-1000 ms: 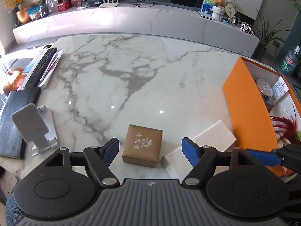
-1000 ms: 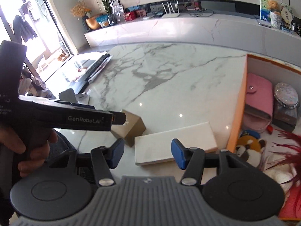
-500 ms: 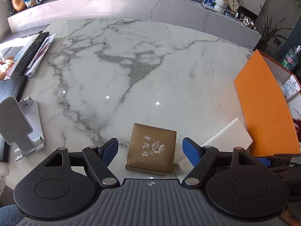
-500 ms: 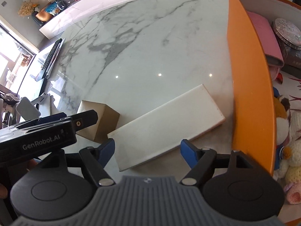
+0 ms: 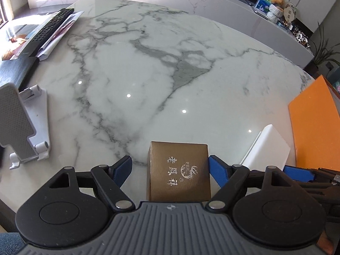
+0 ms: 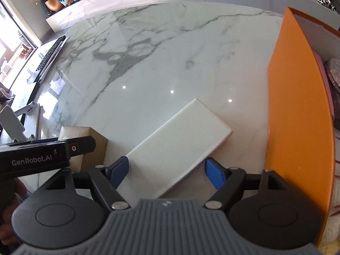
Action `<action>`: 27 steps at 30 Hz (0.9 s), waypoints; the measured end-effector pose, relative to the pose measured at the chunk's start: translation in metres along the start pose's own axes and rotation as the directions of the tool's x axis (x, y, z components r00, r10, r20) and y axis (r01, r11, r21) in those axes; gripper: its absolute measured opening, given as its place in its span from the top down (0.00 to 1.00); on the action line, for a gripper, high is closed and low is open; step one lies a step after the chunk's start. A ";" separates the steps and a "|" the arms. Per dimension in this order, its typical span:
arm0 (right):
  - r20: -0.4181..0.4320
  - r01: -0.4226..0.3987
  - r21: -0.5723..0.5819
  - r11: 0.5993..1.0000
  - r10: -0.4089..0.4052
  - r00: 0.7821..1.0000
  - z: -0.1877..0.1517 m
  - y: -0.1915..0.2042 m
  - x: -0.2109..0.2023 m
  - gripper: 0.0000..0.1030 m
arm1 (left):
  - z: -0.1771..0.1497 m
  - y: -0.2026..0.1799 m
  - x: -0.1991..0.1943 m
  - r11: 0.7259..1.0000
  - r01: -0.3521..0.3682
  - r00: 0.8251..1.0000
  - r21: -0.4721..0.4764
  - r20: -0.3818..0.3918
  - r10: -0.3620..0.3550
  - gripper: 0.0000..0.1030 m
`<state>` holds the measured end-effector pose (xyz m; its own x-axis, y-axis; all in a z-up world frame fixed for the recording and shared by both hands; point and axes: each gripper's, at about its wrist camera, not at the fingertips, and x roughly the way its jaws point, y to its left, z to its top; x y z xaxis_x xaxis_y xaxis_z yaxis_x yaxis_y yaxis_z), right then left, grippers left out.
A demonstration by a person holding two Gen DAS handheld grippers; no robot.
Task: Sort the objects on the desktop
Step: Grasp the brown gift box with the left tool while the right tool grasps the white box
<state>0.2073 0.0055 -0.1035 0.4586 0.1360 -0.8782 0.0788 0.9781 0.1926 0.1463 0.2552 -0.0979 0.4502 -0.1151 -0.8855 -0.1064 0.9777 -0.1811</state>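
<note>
**Both grippers drop onto their boxes**

The left gripper (image 5: 170, 170), jaws just widened and unclenched, now straddles the brown box (image 5: 178, 172) instead of hovering short. The right gripper (image 6: 166, 171), also released, brackets the white box (image 6: 180, 146), whose long axis runs diagonally toward the orange bin (image 6: 297, 110). Both look ready for grasping.

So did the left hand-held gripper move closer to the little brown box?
Yes. The left hand-held gripper has come down: the brown box, unmoved beside the white box, now sits between its open fingers.
</note>
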 end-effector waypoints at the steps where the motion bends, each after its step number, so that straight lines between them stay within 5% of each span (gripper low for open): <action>1: -0.001 -0.004 0.016 1.000 0.004 1.000 0.003 -0.001 0.000 0.22 | 0.000 0.003 0.001 1.000 -0.011 1.000 -0.011 -0.005 0.010 0.10; 5: -0.017 -0.025 0.088 0.996 0.027 0.999 0.011 -0.004 0.005 0.21 | -0.002 -0.001 0.001 1.000 0.001 1.000 0.020 -0.011 -0.001 0.10; 8: -0.033 -0.016 0.114 0.993 0.020 0.999 0.015 0.001 0.013 0.21 | -0.005 -0.007 0.005 0.997 -0.054 0.998 0.063 -0.015 0.055 0.11; 13: -0.040 -0.009 0.126 0.992 0.014 0.999 0.021 0.008 0.022 0.21 | -0.004 0.004 0.007 0.996 -0.087 0.996 -0.004 -0.005 0.087 0.11; 18: -0.039 0.016 -0.001 1.000 -0.016 0.999 0.021 0.028 0.030 0.23 | -0.004 0.006 0.009 0.992 -0.130 0.992 -0.006 -0.009 0.130 0.23; 22: -0.027 0.036 -0.160 0.986 -0.041 0.999 0.017 0.032 0.026 0.24 | -0.004 0.004 0.009 0.991 -0.135 0.991 0.004 -0.005 0.135 0.24; 27: -0.066 0.043 -0.172 0.984 -0.055 0.996 0.022 0.020 0.022 0.26 | -0.005 0.000 0.009 0.992 -0.121 0.993 0.028 0.000 0.121 0.24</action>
<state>0.2385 0.0245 -0.1097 0.3941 0.0918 -0.9145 -0.0550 0.9956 0.0763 0.1461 0.2536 -0.1078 0.4341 0.0041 -0.9009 -0.1356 0.9889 -0.0608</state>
